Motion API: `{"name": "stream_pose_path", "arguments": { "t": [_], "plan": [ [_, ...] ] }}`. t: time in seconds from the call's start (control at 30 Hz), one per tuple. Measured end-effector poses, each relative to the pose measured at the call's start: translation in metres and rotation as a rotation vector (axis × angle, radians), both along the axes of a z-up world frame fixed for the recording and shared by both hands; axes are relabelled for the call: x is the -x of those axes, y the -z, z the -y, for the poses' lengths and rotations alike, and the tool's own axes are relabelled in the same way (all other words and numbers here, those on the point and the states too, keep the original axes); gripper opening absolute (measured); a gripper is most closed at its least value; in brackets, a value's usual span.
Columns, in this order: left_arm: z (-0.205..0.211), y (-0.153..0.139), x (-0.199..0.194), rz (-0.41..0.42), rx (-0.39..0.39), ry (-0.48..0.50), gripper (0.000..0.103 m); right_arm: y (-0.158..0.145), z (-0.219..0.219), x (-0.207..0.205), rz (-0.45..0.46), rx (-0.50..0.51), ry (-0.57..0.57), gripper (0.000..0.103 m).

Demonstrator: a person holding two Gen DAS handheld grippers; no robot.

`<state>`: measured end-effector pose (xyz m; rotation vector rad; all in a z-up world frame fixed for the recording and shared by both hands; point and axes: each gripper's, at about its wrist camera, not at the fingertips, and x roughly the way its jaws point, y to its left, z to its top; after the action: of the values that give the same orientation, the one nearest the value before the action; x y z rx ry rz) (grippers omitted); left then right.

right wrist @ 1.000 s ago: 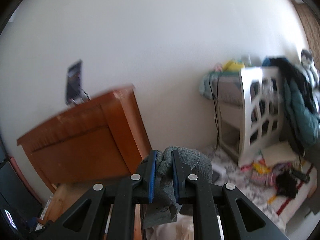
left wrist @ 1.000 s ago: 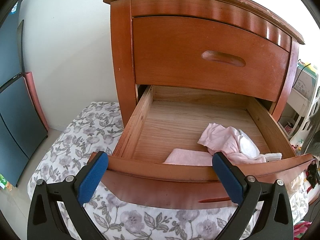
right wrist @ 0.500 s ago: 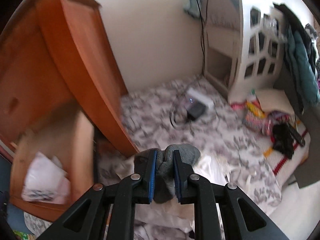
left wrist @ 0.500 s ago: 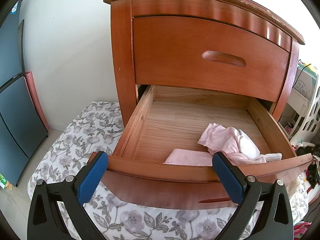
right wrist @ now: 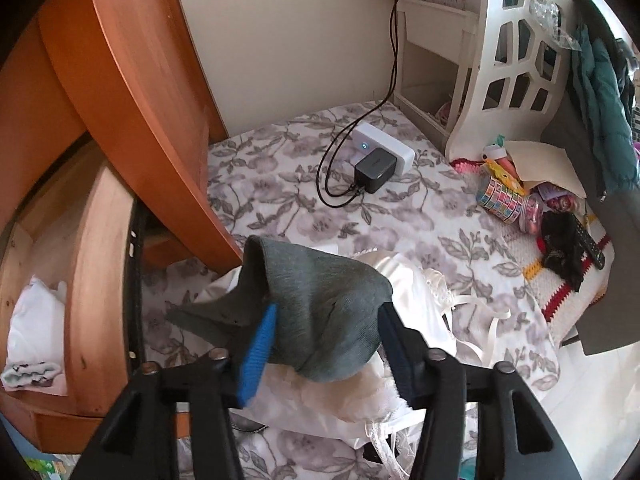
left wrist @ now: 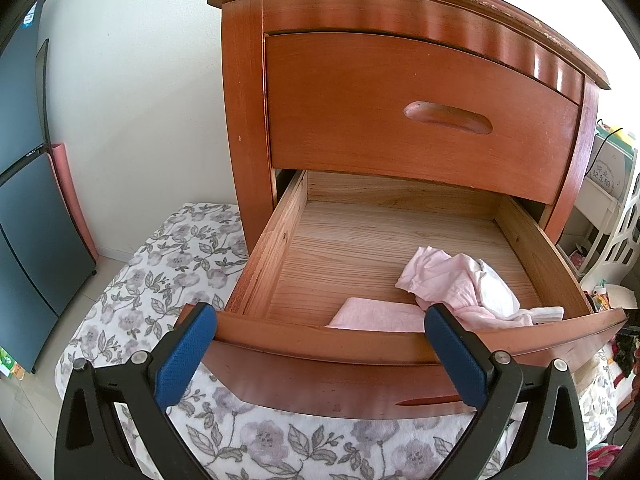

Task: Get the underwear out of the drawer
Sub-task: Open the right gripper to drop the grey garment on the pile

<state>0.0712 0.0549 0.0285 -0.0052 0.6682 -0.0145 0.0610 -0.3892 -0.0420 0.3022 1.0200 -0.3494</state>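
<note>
The wooden nightstand's lower drawer (left wrist: 400,344) stands pulled out. Inside lie crumpled pink underwear (left wrist: 448,284) and a folded pink piece (left wrist: 376,316). My left gripper (left wrist: 318,316) is open just before the drawer's front, holding nothing. My right gripper (right wrist: 328,312) points down beside the drawer's side wall (right wrist: 100,260). Its jaws have just been opening, and grey underwear (right wrist: 320,300) sits loosely between them. The grey piece rests on a pile of white garments (right wrist: 424,292) on the floral sheet (right wrist: 280,184).
The closed upper drawer (left wrist: 420,112) overhangs the open one. A white power strip with a black charger and cable (right wrist: 380,158) lies on the sheet. A white cut-out shelf (right wrist: 504,60), toys and a remote (right wrist: 588,240) crowd the right. A dark cabinet (left wrist: 24,200) stands left.
My right gripper swung down from facing the wall to the floral sheet beside the drawer, and its jaws parted around the grey underwear. My left gripper stayed still.
</note>
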Motion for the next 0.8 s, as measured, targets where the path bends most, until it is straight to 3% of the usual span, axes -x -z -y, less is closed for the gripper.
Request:
{"name": "stream_pose_path", "arguments": {
  "t": [0.23, 0.43, 0.8],
  "plan": [
    [0.000, 0.000, 0.000, 0.000, 0.000, 0.000, 0.103, 0.009, 0.001, -0.002, -0.035, 0.000, -0.011, 0.076],
    [0.000, 0.000, 0.000, 0.000, 0.000, 0.000, 0.103, 0.010, 0.002, -0.002, -0.028, 0.007, -0.016, 0.099],
    [0.000, 0.000, 0.000, 0.000, 0.000, 0.000, 0.103, 0.001, 0.009, 0.003, 0.011, 0.049, 0.032, 0.103]
  ]
}}
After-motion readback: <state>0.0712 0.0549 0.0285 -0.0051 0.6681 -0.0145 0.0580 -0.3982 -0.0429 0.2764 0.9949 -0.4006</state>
